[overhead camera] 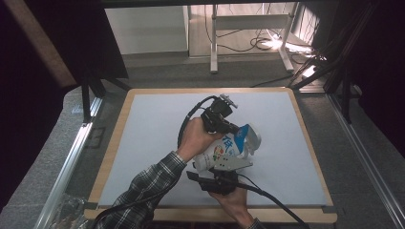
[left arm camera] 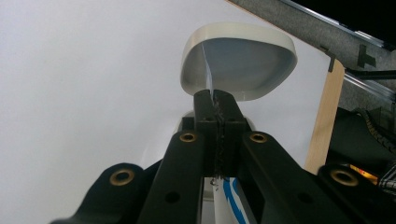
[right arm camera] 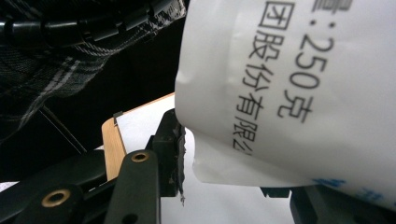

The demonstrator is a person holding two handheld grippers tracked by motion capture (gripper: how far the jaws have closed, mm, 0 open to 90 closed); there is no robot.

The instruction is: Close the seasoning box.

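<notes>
The left gripper (overhead camera: pixel 237 130) is pinching the rim of a white bag's (overhead camera: pixel 224 150) open mouth, jaws clamped together on the thin film. Just right of it, the bag is slanting over the table mat (overhead camera: pixel 143 143), mouth pointing away. The right gripper (overhead camera: pixel 228 165) is clasping the bag's lower body from the near side. The left gripper view is showing the gaping mouth (left arm camera: pixel 238 60); the right gripper view is showing printed text (right arm camera: pixel 289 70).

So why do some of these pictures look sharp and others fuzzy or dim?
High view: dim and dark at the edges, with a bright glare patch on the floor beyond the table. Left gripper view: the left tool is sharp, and the pouch rim ahead is evenly lit against the pale table. Right gripper view: the pouch's printed text sits very close and slightly soft, against a dark background.
</notes>
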